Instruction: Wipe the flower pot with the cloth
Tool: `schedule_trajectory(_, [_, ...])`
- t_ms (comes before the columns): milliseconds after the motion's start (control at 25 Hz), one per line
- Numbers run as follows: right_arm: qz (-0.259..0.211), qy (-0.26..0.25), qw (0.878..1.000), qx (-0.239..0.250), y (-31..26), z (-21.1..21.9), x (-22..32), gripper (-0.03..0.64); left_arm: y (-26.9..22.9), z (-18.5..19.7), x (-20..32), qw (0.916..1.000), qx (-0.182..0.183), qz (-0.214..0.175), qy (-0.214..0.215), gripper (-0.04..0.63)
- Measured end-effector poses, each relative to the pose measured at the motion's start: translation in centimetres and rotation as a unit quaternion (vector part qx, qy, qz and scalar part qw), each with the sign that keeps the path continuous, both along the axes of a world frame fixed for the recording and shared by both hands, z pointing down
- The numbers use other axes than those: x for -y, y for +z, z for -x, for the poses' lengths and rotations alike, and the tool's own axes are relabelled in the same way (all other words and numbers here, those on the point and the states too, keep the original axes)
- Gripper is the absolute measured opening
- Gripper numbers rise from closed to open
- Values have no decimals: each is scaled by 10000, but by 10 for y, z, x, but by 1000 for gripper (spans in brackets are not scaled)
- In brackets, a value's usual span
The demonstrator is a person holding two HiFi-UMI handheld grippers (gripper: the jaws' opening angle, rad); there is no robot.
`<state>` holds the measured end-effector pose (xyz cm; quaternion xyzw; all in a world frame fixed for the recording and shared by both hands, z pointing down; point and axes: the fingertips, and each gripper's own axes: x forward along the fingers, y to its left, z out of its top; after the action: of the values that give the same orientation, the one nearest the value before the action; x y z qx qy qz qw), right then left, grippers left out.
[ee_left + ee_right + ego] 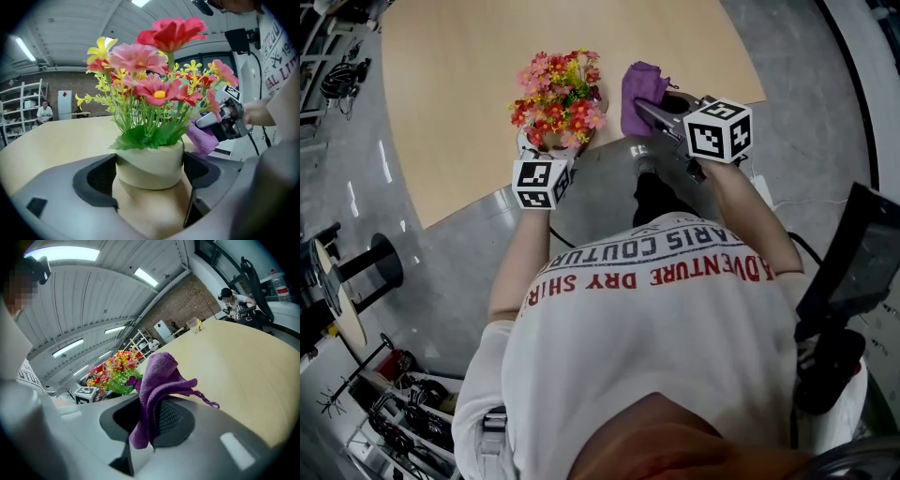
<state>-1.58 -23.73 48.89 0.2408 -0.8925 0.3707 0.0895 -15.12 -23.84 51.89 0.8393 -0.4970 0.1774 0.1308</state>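
Left fingers (96, 180) spread wide and clamped on the pot (149, 166) at the near counter (469, 84) edge, right fingers (173, 420) pinching the cloth (159, 376) near the flowers (154, 89); I worry a hard wipe twists the pot loose or snags them.

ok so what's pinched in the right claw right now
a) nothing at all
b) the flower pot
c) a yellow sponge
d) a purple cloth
d: in the right gripper view the purple cloth hangs bunched between the jaws of the right claw, which are closed on it.
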Motion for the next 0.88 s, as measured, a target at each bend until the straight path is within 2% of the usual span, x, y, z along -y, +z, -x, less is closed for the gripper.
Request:
schedule_trajectory(120, [18, -151, 9999, 3, -1, 4, 3, 41, -1, 0, -2, 9989, 23, 68, 472, 458])
schedule_trajectory(240, [24, -304, 9995, -10, -1, 16, 14, 41, 3, 3, -1, 9975, 41, 113, 699, 459])
schedule_trajectory(520, [56, -886, 9959, -146, 2, 52, 28, 41, -1, 4, 1, 9979, -17, 98, 640, 459])
schedule_trajectory(680, [142, -1057, 9935, -394, 14, 63, 30, 41, -2, 4, 4, 9978, -35, 37, 661, 459])
schedule_trajectory(760, [212, -1080, 9922, -583, 17, 63, 32, 41, -5, 3, 3, 9979, -46, 24, 638, 459])
schedule_trajectory(880, [210, -1130, 9864, -1176, 27, 64, 33, 41, -6, 3, 1, 9978, -67, -2, 665, 459])
